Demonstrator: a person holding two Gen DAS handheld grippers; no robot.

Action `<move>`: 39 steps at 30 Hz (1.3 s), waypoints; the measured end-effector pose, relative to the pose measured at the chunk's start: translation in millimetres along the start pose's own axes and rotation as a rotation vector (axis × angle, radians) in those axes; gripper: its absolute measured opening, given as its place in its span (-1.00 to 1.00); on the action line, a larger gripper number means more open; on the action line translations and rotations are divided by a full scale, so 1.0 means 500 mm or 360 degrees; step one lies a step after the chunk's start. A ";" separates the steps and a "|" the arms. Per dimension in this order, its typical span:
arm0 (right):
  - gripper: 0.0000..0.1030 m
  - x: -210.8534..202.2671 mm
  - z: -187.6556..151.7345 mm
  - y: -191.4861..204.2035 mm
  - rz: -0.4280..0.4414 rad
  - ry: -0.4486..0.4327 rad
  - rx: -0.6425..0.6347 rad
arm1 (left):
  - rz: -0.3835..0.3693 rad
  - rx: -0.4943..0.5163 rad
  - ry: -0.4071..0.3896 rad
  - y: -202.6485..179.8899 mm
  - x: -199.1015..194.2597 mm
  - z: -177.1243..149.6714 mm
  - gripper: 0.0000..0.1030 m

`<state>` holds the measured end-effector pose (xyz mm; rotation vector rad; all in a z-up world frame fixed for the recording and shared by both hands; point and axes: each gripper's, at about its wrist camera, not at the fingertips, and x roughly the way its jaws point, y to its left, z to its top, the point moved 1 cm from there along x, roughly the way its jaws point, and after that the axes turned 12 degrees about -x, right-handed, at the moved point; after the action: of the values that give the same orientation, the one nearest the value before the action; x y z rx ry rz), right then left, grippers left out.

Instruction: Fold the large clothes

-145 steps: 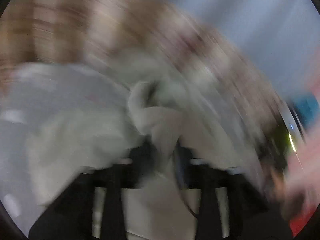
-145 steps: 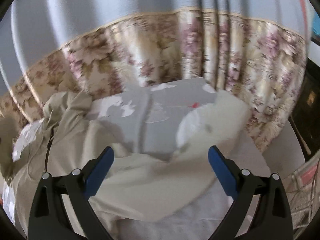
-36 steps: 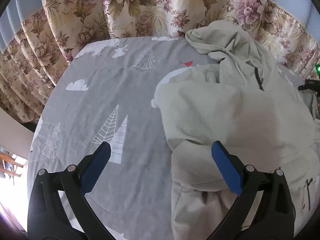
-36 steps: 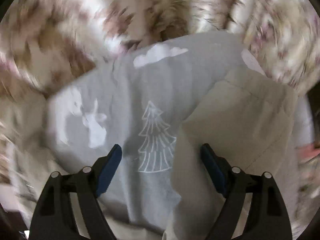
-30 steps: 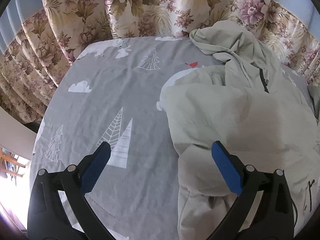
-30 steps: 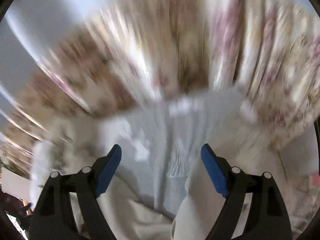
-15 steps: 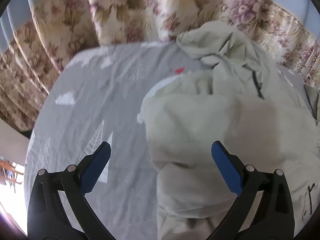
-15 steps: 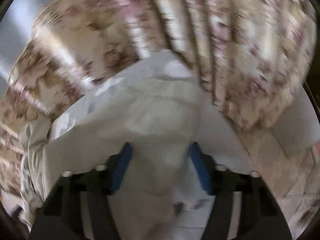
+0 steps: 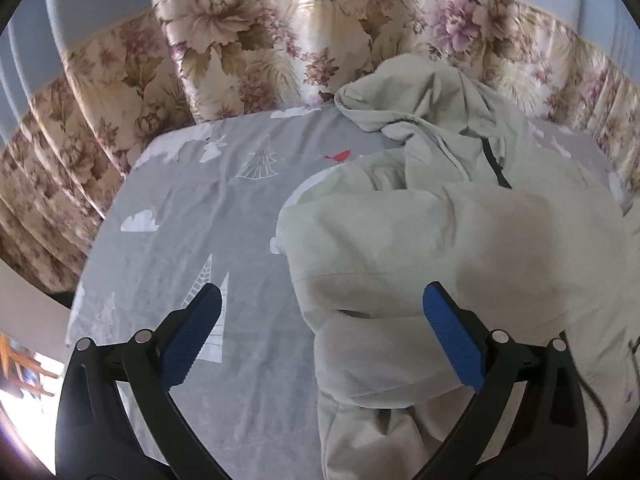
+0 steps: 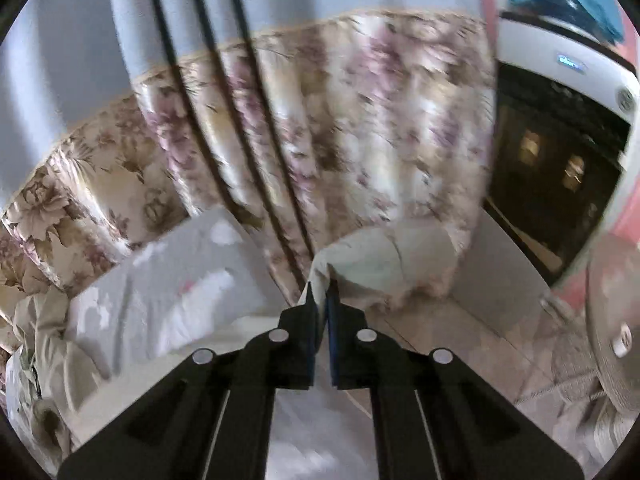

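Note:
A large pale beige hooded jacket (image 9: 440, 240) lies crumpled on the right half of a grey bed sheet (image 9: 200, 220) printed with trees and clouds; its hood (image 9: 420, 92) is bunched at the far side. My left gripper (image 9: 320, 328) hangs open just above the jacket's near left edge, its blue pads apart and touching nothing. In the right wrist view my right gripper (image 10: 323, 300) has its jaws closing tight on a fold of the jacket's pale fabric (image 10: 380, 256), which stretches away beyond the tips.
Floral curtains (image 9: 240, 52) hang close behind the bed. The right wrist view shows the sheet's edge (image 10: 180, 272), tiled floor (image 10: 460, 360), a white and black appliance (image 10: 560, 140) at the right and a round grey object (image 10: 616, 320) at the far right.
The right gripper swung fast to the right and its jaws went from wide apart to pinched on pale fabric. The left gripper stayed open and shifted a little over the jacket's edge.

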<state>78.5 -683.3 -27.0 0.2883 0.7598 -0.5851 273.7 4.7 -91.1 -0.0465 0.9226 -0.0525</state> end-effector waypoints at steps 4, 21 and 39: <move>-0.92 0.001 -0.026 0.013 0.0000 0.0015 0.0032 | -0.0080 -0.0107 0.0039 0.024 0.003 0.005 0.94; -0.22 -0.180 -0.186 0.942 0.1385 0.0488 -0.1165 | -0.0008 -0.0207 -0.0047 0.086 -0.073 0.009 0.94; 0.13 0.051 -0.135 0.604 0.0727 0.0490 -0.0800 | -0.0209 0.0187 0.0421 -0.193 0.115 -0.040 0.21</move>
<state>234.4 -420.0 -80.9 0.0772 1.0695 0.0938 290.1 -95.8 -142.8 0.0092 1.1787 -0.2390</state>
